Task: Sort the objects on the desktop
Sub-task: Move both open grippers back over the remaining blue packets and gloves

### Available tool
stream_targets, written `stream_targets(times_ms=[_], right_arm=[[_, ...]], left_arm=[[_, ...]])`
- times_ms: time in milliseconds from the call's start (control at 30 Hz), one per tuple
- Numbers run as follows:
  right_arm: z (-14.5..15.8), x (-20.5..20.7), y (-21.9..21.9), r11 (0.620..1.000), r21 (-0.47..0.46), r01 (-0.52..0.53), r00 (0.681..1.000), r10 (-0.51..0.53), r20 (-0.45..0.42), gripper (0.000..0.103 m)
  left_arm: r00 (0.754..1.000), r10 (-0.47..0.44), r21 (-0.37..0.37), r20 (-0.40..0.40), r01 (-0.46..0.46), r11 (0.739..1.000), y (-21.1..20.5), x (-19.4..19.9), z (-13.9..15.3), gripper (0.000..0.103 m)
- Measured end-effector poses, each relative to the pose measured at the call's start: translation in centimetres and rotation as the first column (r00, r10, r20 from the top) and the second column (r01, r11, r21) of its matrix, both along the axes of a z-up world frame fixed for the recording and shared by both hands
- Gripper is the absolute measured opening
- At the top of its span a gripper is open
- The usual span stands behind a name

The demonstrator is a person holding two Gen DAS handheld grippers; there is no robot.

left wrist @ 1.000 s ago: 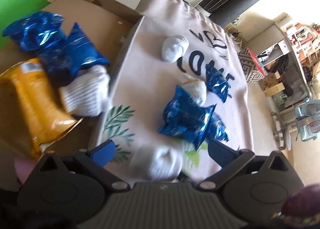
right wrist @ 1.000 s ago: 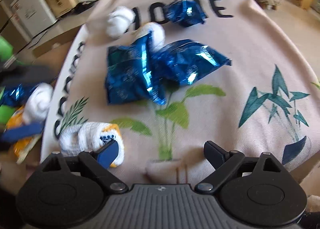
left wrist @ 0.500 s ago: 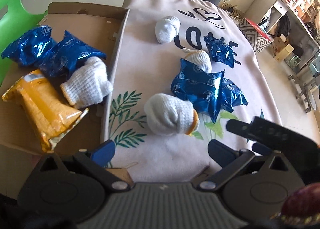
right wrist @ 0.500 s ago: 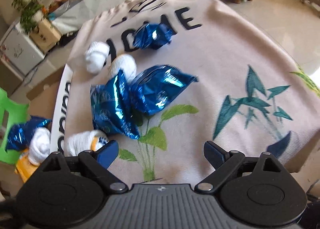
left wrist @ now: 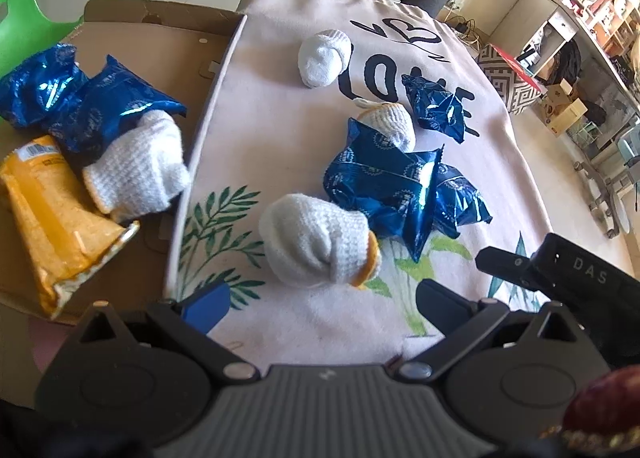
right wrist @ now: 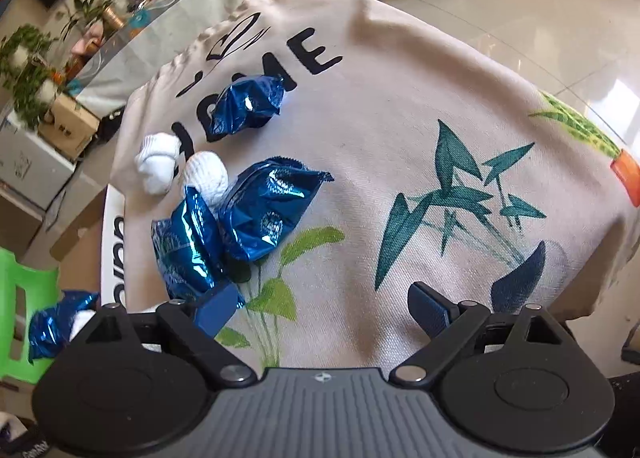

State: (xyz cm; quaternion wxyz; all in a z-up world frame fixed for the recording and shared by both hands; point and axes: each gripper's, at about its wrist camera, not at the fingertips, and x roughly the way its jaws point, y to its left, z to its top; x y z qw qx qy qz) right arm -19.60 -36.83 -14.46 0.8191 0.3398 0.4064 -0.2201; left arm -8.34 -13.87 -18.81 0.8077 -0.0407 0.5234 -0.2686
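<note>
lying before the empty, spread left gripper [left wrist: 320, 300]: rolled white knitted glove [left wrist: 316, 244], soft, light, compressible; best pinched across its middle

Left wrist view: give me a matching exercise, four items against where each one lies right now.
Items:
1. yellow bag
2. nearest rolled white glove
3. small crumpled blue packet
4. far white glove

Places:
A. on the black lettering of the cloth
B. on the cardboard tray
C. on the cloth, just ahead of the left tool
D. beside the lettering, nearest the cloth's far end

Pairs: 1-B, 2-C, 3-A, 4-D
</note>
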Motion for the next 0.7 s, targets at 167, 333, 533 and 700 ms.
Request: stream_targets(times_ms=[167,333,533,700], right_arm=[[-0.2,0.7,-0.1,1.0,0.01,0.012,1.0,-0.012,0.011,0.092],[-0.5,1.8,-0.4,0.999,0.013,0.037,0.999,-0.037,0.013,0.092],[-0.9,3.7,-0.4,0.999,-0.031,0.022,1.0,-0.022,0.022,0.092],[-1.4,5.3,-0.2,0.998,-0.069,0.008,1.0,-0.007,0.019,0.092]], left_arm=[[1.0,0.002,0.009,0.006,-0.002,1.0,-1.1,0.2,-0.5,0.103],[1.0,0.017,0.028,0.001,-0.017,0.999,-1.9,0.5,-1.3,0.103],[0.999,0.05,0.033,0.001,-0.05,0.998,-2.3,1.3,-1.8,0.103],[0.997,0.076,0.039,-0.008,-0.075,0.996,-2.6,2.0,-2.3,0.103]])
